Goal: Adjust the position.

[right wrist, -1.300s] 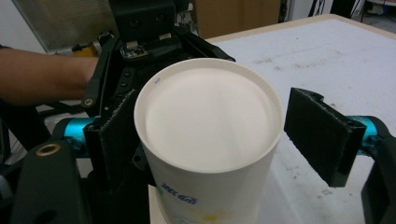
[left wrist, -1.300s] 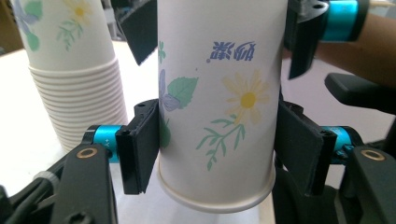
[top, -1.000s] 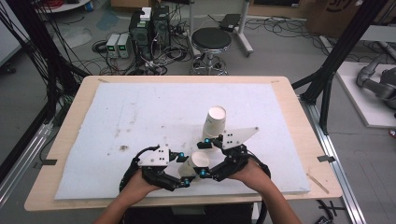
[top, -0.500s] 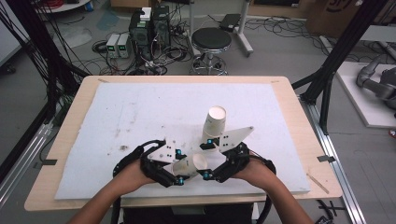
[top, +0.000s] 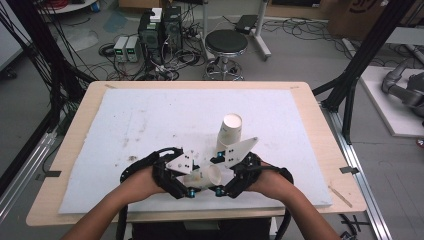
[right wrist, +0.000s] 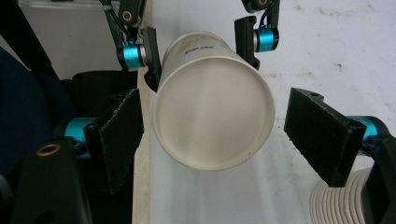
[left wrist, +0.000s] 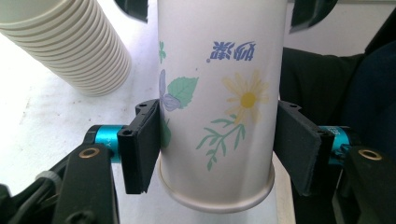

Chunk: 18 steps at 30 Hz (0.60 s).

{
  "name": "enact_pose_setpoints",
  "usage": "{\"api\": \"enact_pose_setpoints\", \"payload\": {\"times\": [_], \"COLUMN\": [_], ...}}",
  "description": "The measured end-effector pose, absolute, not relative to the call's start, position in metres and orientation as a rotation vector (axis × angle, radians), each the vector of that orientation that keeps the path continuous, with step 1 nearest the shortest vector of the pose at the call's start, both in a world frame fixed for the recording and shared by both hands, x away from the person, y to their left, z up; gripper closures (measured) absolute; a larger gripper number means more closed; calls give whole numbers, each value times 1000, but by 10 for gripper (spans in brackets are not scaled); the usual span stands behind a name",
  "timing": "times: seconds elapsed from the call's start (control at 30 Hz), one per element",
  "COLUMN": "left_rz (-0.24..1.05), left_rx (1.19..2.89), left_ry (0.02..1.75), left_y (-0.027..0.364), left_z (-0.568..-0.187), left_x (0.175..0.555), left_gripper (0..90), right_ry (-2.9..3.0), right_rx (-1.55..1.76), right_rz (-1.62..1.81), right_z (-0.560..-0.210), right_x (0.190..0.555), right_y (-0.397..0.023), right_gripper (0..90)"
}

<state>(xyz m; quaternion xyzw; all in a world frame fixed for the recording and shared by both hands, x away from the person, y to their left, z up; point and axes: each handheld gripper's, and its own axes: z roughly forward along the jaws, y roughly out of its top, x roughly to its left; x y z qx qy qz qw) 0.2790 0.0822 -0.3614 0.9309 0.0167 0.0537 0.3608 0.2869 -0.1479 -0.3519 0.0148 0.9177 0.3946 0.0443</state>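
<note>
A robotics lab, this: the wooden worktop (top: pixel 65 165) stands on a grey concrete floor strewn with cables (top: pixel 165 60), computer towers (top: pixel 160 27) and power boxes (top: pixel 127 47) behind it, a black stool (top: pixel 226 42), black frame struts (top: pixel 362 55) and an idle robot arm (top: pixel 402 87).

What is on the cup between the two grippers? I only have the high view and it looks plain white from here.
Observer: It isn't plain. The left gripper view shows the paper cup printed with a yellow daisy, green leaves and blue lettering.
Operator: Is the left gripper really clamped on it?
Observer: Yes. The left gripper has both pads pressed against the cup's sides, near its narrower end.
Operator: And the right one?
Observer: The right gripper is open. Its jaws flank the cup's wide end, with a gap showing on each side.
</note>
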Motion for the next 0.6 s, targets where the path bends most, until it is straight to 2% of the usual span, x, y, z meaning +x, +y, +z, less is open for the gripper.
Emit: {"api": "enact_pose_setpoints", "payload": {"times": [0.13,0.2,0.3,0.43,0.6], "left_rz": [120,112,107,102,99], "left_rx": [2421,2427,2426,2424,2387], "left_ry": [34,30,31,26,34], "left_y": [80,80,80,80,83], "left_z": [-362,-363,-364,-365,-368], "left_x": [279,278,278,278,276], "left_gripper": [354,354,354,352,325], "right_ry": [2820,2836,2846,2856,2862], "right_rx": [19,-7,-26,-63,-66], "right_rz": [1184,1170,1159,1148,1151], "right_z": [-354,-354,-355,-356,-355], "right_x": [287,288,287,287,286], "right_y": [-143,-141,-139,-137,-138], "right_gripper": [218,278,294,363,372]}}
